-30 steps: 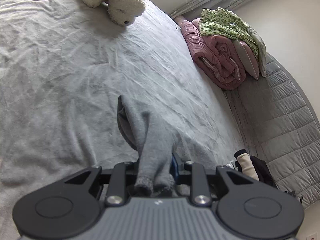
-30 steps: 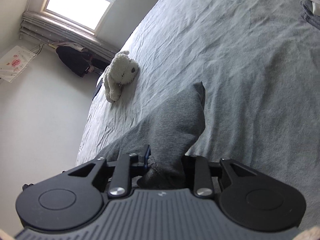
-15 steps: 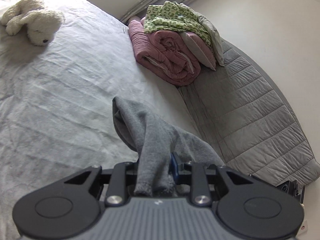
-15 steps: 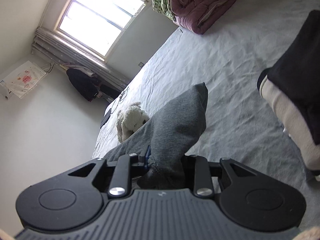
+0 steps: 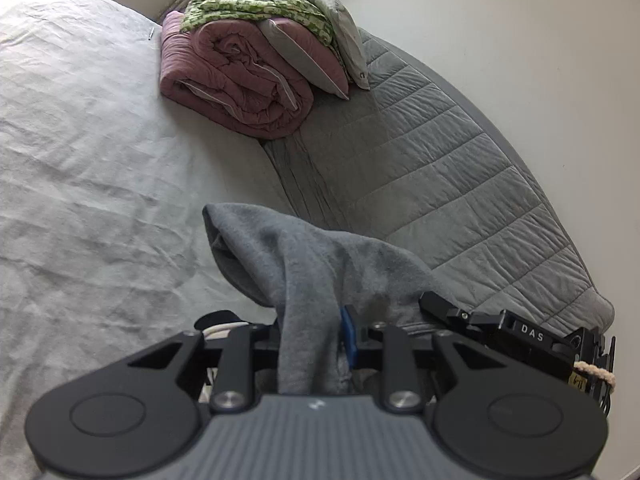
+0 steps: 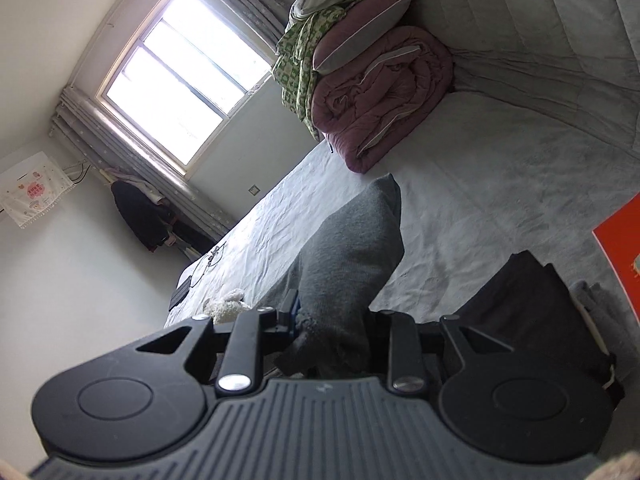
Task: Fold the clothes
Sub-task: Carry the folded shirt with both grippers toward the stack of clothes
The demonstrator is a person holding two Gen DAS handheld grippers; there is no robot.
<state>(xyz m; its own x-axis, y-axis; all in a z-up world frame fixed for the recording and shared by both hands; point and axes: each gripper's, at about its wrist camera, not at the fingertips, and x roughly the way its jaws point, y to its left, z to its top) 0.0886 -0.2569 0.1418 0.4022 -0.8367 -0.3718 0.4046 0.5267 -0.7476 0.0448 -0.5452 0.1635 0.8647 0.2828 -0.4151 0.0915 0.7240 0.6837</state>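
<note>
While the left wrist view looks across the bed [image 5: 80, 140], the left tool [image 5: 316, 344] sits low centre, clamped on the grey garment [image 5: 304, 264]. At the right wrist view's lower centre, the right tool [image 6: 328, 332] is likewise clamped on the grey garment [image 6: 352, 252], a pink quilt [image 6: 384, 96] above.
</note>
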